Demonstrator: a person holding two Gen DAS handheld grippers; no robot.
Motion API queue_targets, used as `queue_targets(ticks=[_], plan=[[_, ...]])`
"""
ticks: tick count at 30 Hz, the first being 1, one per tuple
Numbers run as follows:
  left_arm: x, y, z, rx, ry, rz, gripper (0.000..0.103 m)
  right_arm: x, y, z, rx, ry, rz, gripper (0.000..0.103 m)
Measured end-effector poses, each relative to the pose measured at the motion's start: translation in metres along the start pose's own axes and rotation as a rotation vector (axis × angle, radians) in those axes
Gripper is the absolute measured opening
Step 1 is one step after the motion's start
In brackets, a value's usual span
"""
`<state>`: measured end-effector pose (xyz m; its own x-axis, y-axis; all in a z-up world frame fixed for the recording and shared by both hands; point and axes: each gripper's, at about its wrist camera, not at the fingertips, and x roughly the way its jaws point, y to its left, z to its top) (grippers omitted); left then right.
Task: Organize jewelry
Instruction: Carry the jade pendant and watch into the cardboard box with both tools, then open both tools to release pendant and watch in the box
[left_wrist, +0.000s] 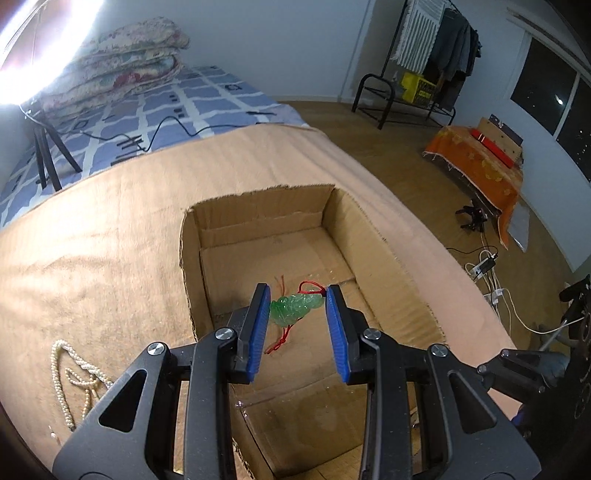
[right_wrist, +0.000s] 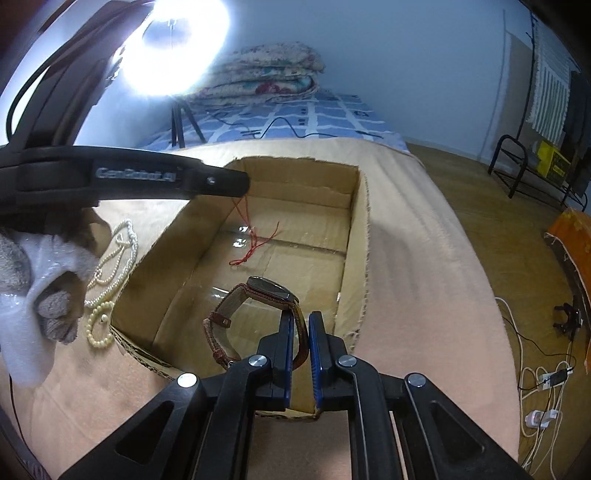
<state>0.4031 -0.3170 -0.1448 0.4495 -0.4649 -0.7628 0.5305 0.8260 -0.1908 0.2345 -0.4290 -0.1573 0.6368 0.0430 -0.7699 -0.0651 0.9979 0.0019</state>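
An open cardboard box (left_wrist: 373, 236) sits on a tan cloth. In the left wrist view my left gripper (left_wrist: 297, 299) is open over the box, with a green jade pendant (left_wrist: 293, 310) on a red cord between its blue fingers; whether the pendant rests on the box floor I cannot tell. In the right wrist view my right gripper (right_wrist: 300, 321) is shut on the strap of a brown wristwatch (right_wrist: 271, 288) and holds it above the box (right_wrist: 356, 258). The red cord (right_wrist: 255, 240) hangs below the left gripper's arm. A pearl necklace (left_wrist: 72, 373) lies on the cloth left of the box (right_wrist: 110, 280).
The tan cloth (left_wrist: 110, 229) covers a bed with a blue patterned sheet (left_wrist: 177, 107) and folded quilts behind. A light tripod (left_wrist: 46, 155) stands at the left. Floor cables and a power strip (right_wrist: 550, 380) lie on the right, near a clothes rack (left_wrist: 424, 62).
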Motion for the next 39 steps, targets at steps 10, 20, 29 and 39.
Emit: queue_targets(ticks=[10, 20, 29, 39], plan=[[0.022, 0.005, -0.006, -0.009, 0.056, 0.034, 0.031, 0.013, 0.009, 0.001, -0.023, 0.036, -0.001, 0.007], [0.025, 0.007, -0.006, -0.034, 0.065, 0.056, 0.034, 0.012, 0.007, 0.004, -0.016, 0.025, 0.001, 0.025], [0.006, 0.007, -0.002, -0.043, 0.036, 0.040, 0.054, -0.004, 0.006, 0.001, -0.016, -0.018, -0.021, 0.051], [-0.050, 0.016, -0.004, -0.057, -0.027, 0.044, 0.054, -0.031, 0.012, -0.002, -0.006, -0.060, -0.015, 0.068]])
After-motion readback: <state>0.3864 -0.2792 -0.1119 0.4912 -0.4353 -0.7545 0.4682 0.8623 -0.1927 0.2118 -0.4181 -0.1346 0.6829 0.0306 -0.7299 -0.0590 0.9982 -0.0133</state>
